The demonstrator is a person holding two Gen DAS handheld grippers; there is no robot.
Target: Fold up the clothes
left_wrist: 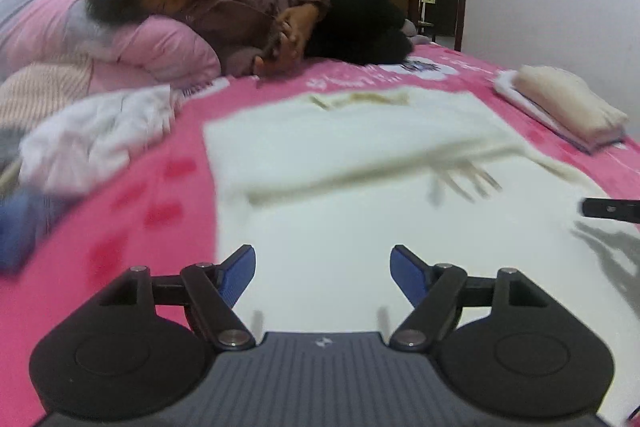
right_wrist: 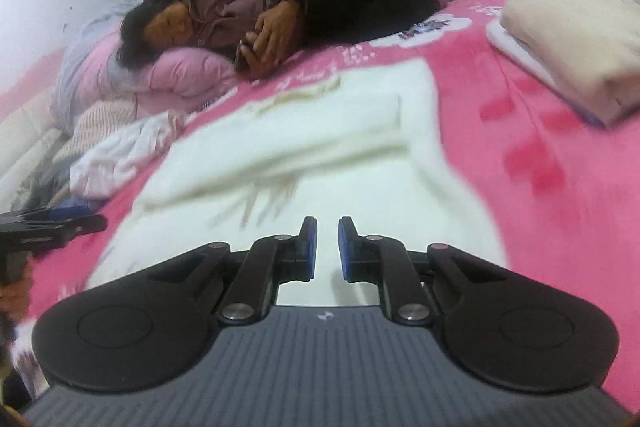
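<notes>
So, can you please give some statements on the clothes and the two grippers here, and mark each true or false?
1. The white garment lies spread on the pink bedcover. True.
2. The left gripper grips a blue sock. False: its jaws stand wide, with nothing between.
3. The right gripper has its jaws nearly together. True.
4. The folded cream clothes hang from a door. False: they rest on the bed.

Dim indoor light, motion blur, fisheye edges
</notes>
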